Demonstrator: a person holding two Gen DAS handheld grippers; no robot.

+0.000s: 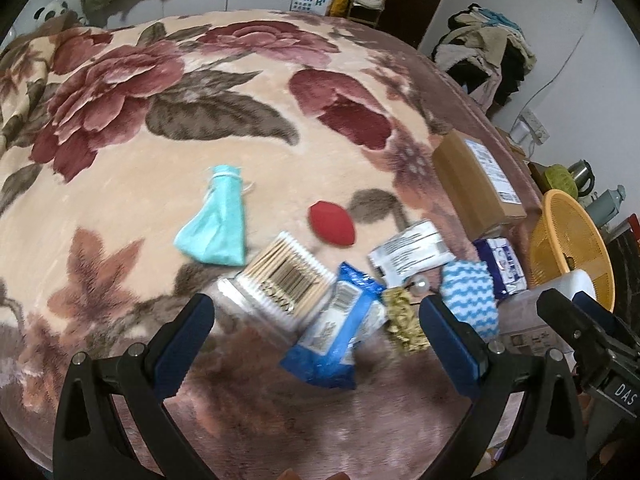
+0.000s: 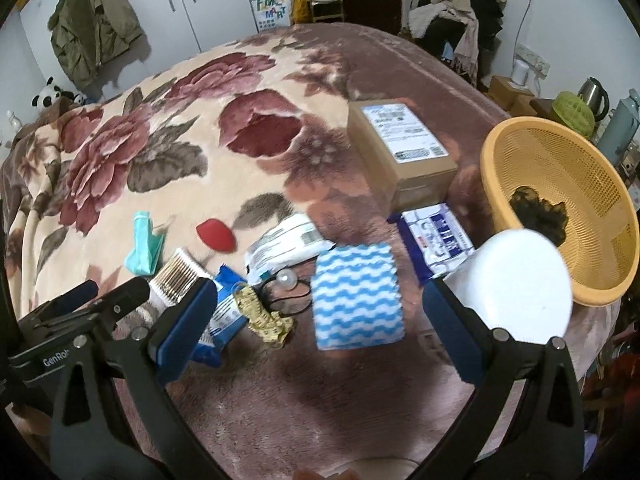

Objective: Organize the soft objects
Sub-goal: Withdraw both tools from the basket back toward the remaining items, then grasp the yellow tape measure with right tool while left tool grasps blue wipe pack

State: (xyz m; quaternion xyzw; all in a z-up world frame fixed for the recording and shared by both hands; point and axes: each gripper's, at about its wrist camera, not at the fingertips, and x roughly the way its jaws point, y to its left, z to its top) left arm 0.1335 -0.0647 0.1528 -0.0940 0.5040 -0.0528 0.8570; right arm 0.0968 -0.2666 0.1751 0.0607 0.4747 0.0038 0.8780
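Small soft items lie in a cluster on a flowered blanket. My left gripper is open above a clear cotton swab box and a blue wipe packet, holding nothing. Beyond them lie a teal pouch and a red sponge. My right gripper is open just over a blue-and-white wavy cloth. A yellow-green scrunchie and a pearl hair tie lie left of the cloth. An orange basket at the right holds a dark soft item.
A cardboard box sits behind the cluster, with a blue tissue pack and a white packet in front of it. A white round object lies beside my right finger, near the basket. Clothes pile and kettle stand beyond the bed.
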